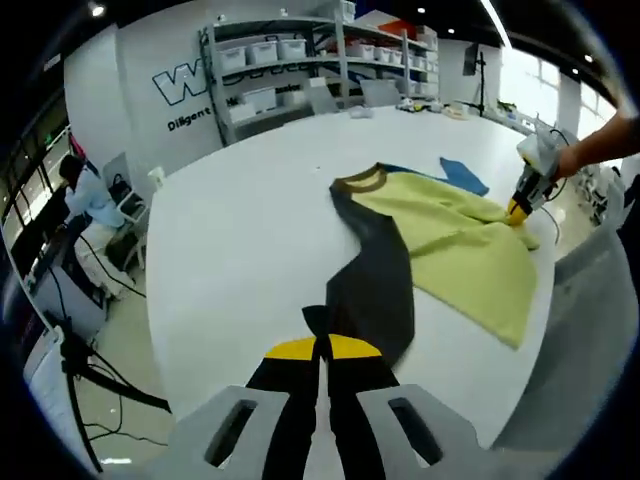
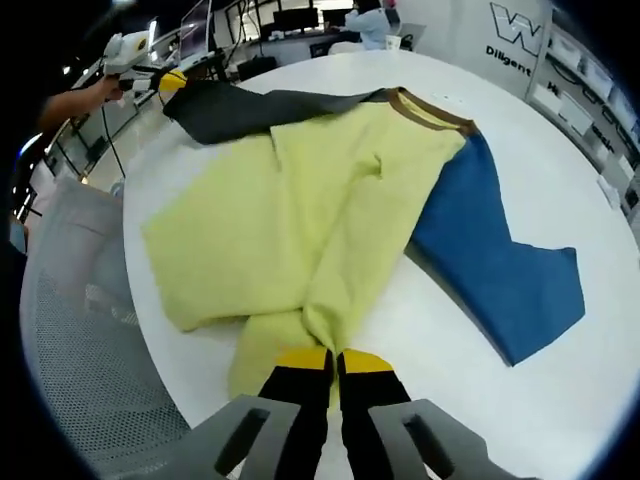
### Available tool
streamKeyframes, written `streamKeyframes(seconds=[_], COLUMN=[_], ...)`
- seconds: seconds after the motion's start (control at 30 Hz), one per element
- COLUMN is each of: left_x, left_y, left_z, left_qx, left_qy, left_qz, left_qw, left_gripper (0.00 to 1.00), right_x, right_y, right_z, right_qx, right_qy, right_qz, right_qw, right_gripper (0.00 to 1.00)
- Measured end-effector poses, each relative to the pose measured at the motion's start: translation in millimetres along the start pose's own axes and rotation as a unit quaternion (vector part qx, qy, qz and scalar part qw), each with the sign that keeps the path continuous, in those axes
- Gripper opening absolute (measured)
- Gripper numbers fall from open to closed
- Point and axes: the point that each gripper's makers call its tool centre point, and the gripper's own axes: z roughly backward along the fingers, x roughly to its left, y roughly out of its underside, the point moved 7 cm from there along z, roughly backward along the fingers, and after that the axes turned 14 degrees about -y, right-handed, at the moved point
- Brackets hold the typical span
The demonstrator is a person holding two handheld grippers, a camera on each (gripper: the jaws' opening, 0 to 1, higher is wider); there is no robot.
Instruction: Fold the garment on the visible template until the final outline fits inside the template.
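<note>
The far wall (image 1: 150, 90) carries a large outlined "W" logo, cut off by a shelf rack, with "Diligent" in small dark letters under it. In the right gripper view the same wall (image 2: 520, 40) reads "W" over "Diligen".

bare white table (image 1: 240, 230) left of garment (image 1: 450, 240), shelving (image 1: 300, 60) well behind

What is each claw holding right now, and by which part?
Left claw is shut on the garment's dark grey sleeve at its end. Right claw is shut on the yellow-green body at its edge nearest the claw.
</note>
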Motion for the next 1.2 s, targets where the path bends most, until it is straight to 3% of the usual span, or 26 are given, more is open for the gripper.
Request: streamKeyframes(seconds=[0.2, 0.37, 0.57, 0.67, 0.77, 0.93, 1.2], left_x=[31.8, 60.4, 74.3, 73.7, 72.6, 71.3, 76.1], left_y=[5.9, 11.0, 15.6, 17.1, 18.7, 27.9, 49.0], left_z=[4, 6, 11, 12, 7, -2, -14], left_qx=[0.008, 0.017, 0.029, 0.029, 0.027, 0.042, 0.065], left_qy=[-0.051, -0.105, -0.149, -0.154, -0.151, -0.151, -0.151], left_qz=[0.022, 0.046, 0.07, 0.064, 0.022, 0.033, 0.004], left_qw=[0.9984, 0.9932, 0.986, 0.9856, 0.9879, 0.9871, 0.9864], left_gripper=[0.01, 0.01, 0.01, 0.01, 0.01, 0.01, 0.03], right_x=[0, 0, 2, 3, 3, 4, 2], right_y=[0.4, 0.6, 0.7, 1.3, 1.0, 0.8, -0.6], right_z=[-1, -1, 0, -1, 0, 1, 2], right_qx=[-0.001, -0.003, -0.002, -0.001, -0.001, -0.002, 0.011], right_qy=[-0.001, 0.0, 0.001, 0.0, 0.002, 0.005, 0.007], right_qz=[-0.009, -0.012, -0.014, -0.015, -0.017, -0.019, -0.02], right_qw=[1.0, 0.9999, 0.9999, 0.9999, 0.9998, 0.9998, 0.9997], right_gripper=[0.0, 0.0, 0.0, 0.0, 0.0, 0.0, 0.0])
